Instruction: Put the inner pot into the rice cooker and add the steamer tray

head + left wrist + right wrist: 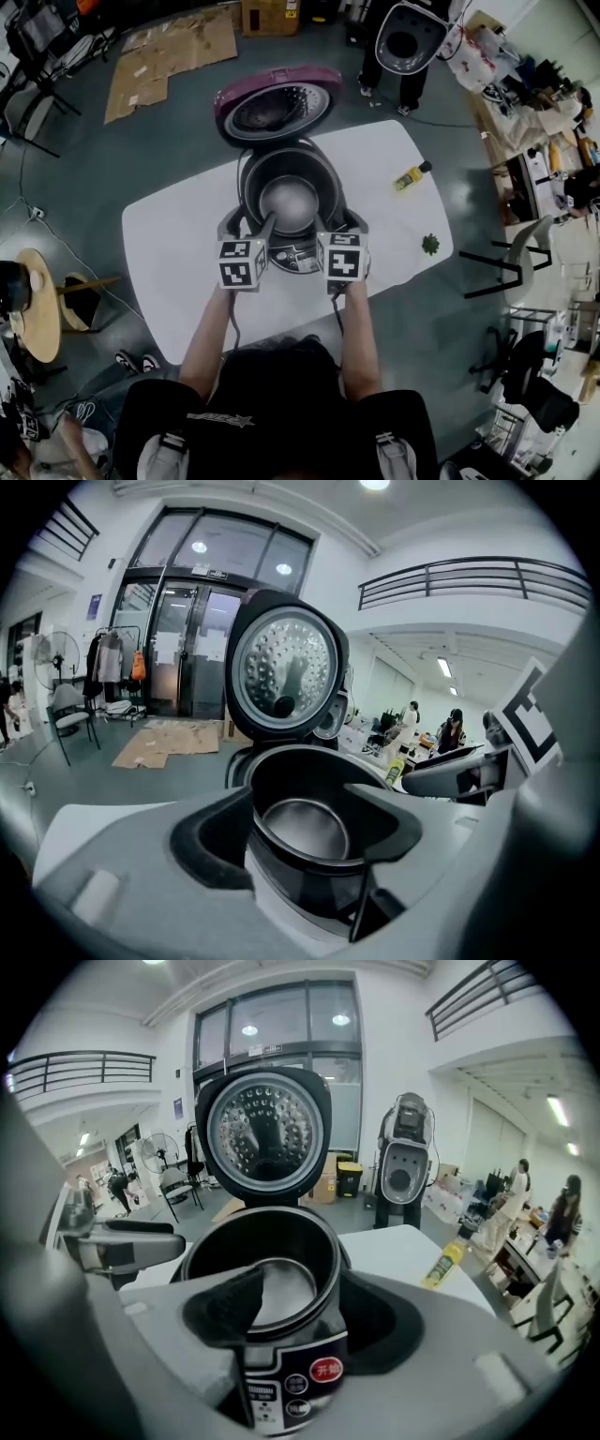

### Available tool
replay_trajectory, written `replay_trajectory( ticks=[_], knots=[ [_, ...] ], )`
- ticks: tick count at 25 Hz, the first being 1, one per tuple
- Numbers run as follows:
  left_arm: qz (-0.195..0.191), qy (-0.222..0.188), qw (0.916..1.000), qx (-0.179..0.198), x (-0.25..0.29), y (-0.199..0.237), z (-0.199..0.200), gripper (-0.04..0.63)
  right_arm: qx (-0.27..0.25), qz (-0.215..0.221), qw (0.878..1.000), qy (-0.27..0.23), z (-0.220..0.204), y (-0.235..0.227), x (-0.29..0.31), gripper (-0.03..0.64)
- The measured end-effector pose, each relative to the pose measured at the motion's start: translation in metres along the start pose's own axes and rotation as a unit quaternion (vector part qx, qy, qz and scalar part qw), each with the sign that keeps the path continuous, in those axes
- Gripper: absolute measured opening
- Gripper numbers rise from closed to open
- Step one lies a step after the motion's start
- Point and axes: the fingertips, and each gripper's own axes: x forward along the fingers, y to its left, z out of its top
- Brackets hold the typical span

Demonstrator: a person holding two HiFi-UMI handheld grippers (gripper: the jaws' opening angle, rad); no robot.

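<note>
Presently, item by item:

- Inner pot [289, 202]: bare metal, seated inside the rice cooker [246, 183], open top upward, nothing visible in it.
- Rice cooker: dark body, upright near the middle of the white table [187, 244]. Its control panel [292, 255] faces the near edge and carries a red button.
- Lid [277, 101]: swung fully open at the far side, dimpled metal underside showing, rim magenta in the head view.
- Left gripper [248, 225]: at the cooker's near-left rim and tilted downward. Jaws are spread wide, with the rim and the pot's mouth seen between them and no pad pressing on either.
- Right gripper [339, 225]: at the near-right rim. Jaws are likewise spread, one pad over the pot's mouth and the other outside the cooker's wall, clamping nothing.
- Marker cubes [242, 264]: one on each gripper, just near of the control panel.
- Yellow bottle [411, 175]: lying on the table, right of the cooker and well apart from it.
- Small green object [430, 245]: near the table's right edge, too small to identify.
- Flattened cardboard [169, 52]: on the floor, far left.
- Grey-and-white standing unit [410, 36]: on the floor beyond the table, far right.
</note>
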Motion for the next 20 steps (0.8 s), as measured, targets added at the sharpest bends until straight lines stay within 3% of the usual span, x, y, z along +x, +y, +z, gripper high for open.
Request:
replay_trajectory(
  ticks=[8,18,20],
  knots=[
    [0.0,-0.045,0.9984,0.035,-0.06,-0.018,0.021,0.292,0.013,0.009,0.998,-0.063,0.011,0.015,-0.063,0.259],
    [-0.008,-0.102,0.9921,0.073,-0.159,-0.045,0.028,0.186,0.0,0.013,0.99,-0.143,-0.004,0.053,-0.164,0.255],
    [-0.009,-0.111,0.9906,0.079,-0.178,-0.05,0.023,0.179,0.001,0.008,0.987,-0.161,-0.012,0.059,-0.183,0.217]
  ],
)
